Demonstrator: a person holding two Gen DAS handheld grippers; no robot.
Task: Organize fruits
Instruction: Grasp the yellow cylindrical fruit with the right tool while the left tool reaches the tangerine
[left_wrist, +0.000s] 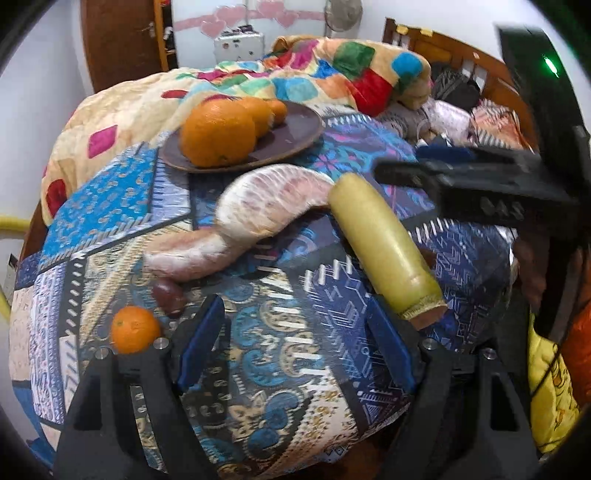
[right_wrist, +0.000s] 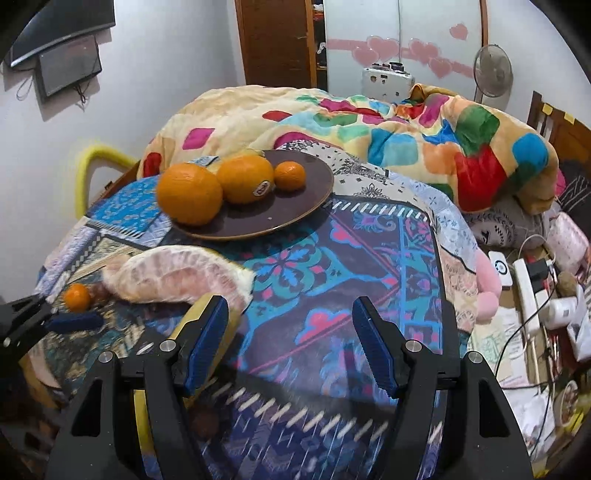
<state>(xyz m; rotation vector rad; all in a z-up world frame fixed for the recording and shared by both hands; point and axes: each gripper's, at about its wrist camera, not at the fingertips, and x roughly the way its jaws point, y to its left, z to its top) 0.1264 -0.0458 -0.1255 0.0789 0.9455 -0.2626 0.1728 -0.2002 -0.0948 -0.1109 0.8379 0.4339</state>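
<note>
A brown plate (right_wrist: 295, 218) is seen on a patterned bedspread (right_wrist: 332, 266), bearing three oranges in a row: a large orange (right_wrist: 189, 194) at the plate's 8 o'clock edge, a stickered orange (right_wrist: 244, 179) touching it, and a small mandarin (right_wrist: 290, 176) just beyond. In the left wrist view these three overlap, so the far two are mostly hidden. Below the plate, at its 6 o'clock, a peeled pomelo segment (left_wrist: 273, 203) is laid on the bedspread; a second pale segment (left_wrist: 192, 254) is found at its 7 o'clock, blurred. A yellow-green cylindrical fruit (left_wrist: 384, 243), its kind hard to make out, is laid at the pomelo's 4 o'clock. A loose mandarin (left_wrist: 135, 328) and a small dark red fruit (left_wrist: 170, 297) are seen beside the left gripper (left_wrist: 295, 325), whose jaws are held apart over bare cloth. The right gripper (right_wrist: 290, 343) is likewise parted with nothing between its pads; its left finger (right_wrist: 207, 339) covers part of the yellow-green fruit. A colourful blanket (right_wrist: 406, 140) is heaped behind the plate.
</note>
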